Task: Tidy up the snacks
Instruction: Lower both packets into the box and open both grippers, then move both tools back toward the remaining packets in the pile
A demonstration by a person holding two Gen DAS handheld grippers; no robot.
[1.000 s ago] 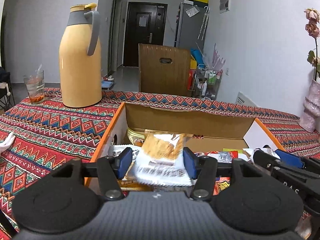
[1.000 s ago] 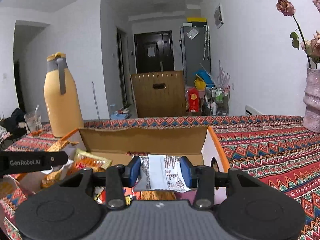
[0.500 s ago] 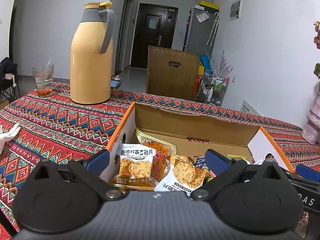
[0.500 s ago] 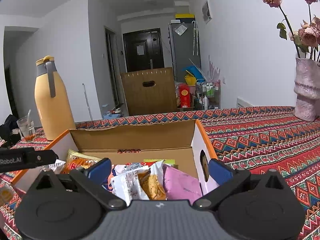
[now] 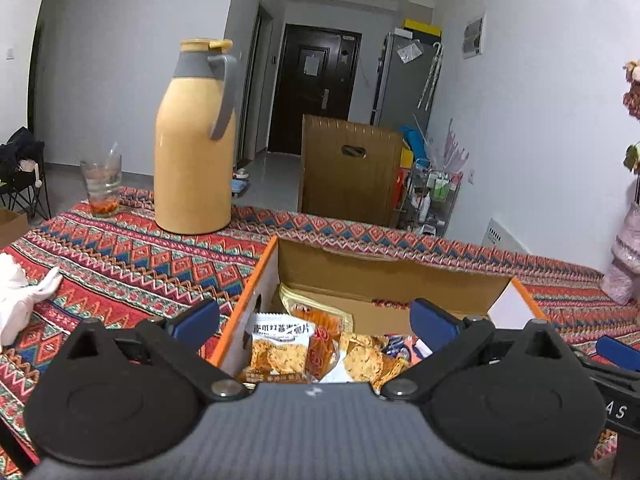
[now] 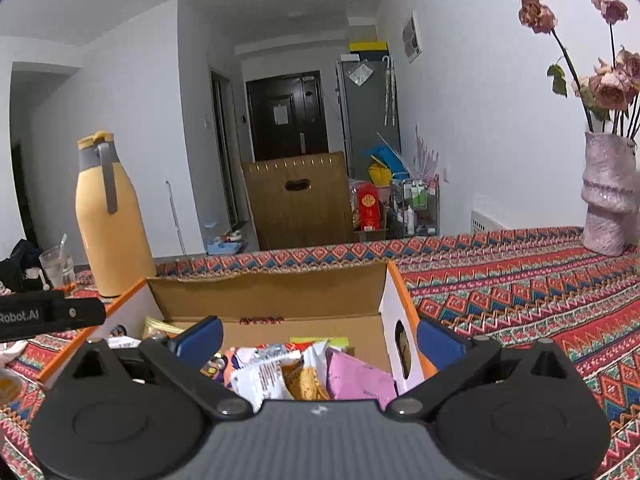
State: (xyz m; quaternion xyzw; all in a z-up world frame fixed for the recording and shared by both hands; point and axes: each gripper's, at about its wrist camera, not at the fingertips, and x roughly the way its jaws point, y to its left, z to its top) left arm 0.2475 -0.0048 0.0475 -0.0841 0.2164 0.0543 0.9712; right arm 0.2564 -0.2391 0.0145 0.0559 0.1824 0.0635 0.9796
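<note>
The task is judged to be well advanced: many snack packets are already lying inside the cardboard box (image 5: 396,280), which is standing on the patterned tablecloth (image 5: 120,264). No loose packet is being seen on the cloth in either view, so how much is left cannot be told; perhaps only some tidying inside the box.

The left gripper (image 5: 316,320) is being held wide open above the left end of the box, with nothing between its blue pads (image 5: 198,318). Under it a cracker packet (image 5: 280,348) is lying free among the others. The right gripper (image 6: 320,338) is also being held wide open and empty, over the right end of the box, where a pink packet (image 6: 360,378) and a white packet (image 6: 264,376) are resting.

The packets are made of thin, glossy, crinkled film and are piled loosely, some of them leaning. The box is of stiff brown card with orange edges and an oval handle hole in its white end wall. The cloth is woven, with zigzag bands in red and blue.
</note>
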